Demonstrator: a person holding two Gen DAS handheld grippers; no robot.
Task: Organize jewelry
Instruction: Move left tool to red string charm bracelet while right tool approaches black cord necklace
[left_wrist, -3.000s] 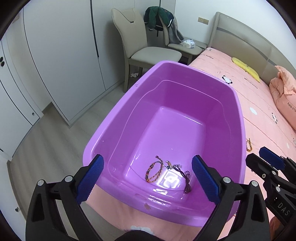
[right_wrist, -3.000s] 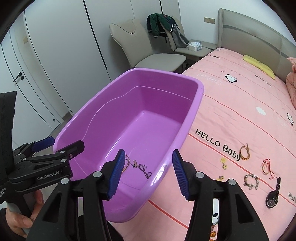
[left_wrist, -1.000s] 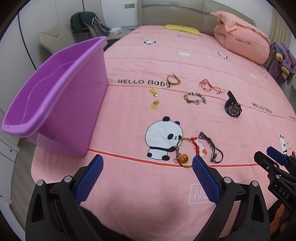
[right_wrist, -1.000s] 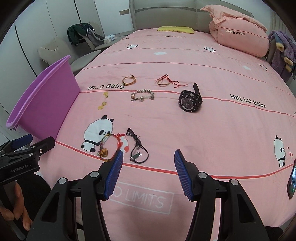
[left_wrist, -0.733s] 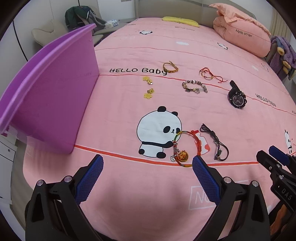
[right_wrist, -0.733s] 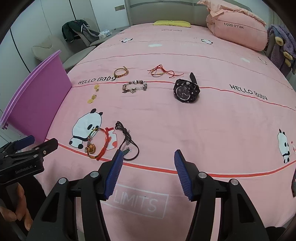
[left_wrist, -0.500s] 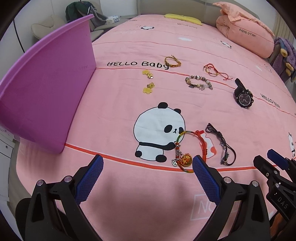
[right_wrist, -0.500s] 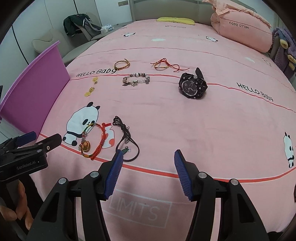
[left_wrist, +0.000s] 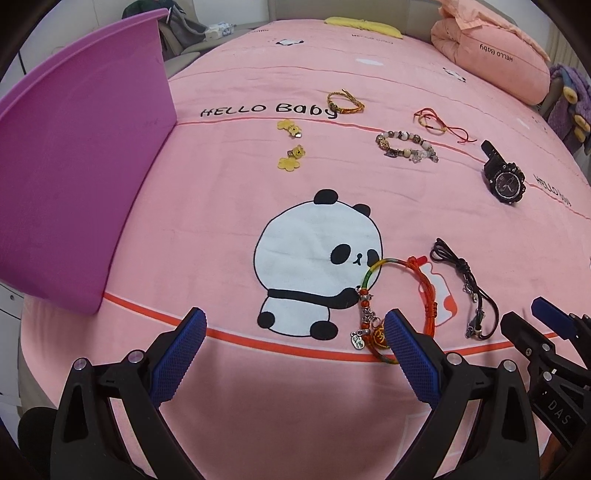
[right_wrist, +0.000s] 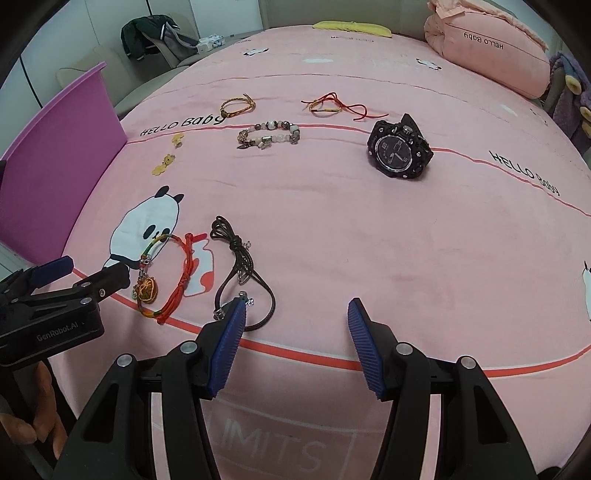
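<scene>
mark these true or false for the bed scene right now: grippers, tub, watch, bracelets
1. Both the left gripper and the right gripper are open and empty. True.
2. The black watch lies inside the purple tub. False: it lies on the pink bedspread.
3. The red cord bracelet overlaps the printed panda. True.
4. The black cord necklace is clamped by the right gripper. False: it lies loose on the bedspread.

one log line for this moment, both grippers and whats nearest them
left gripper: open, empty | right gripper: open, empty | nearest: red cord bracelet, black cord necklace | purple tub: on bed's left edge
</scene>
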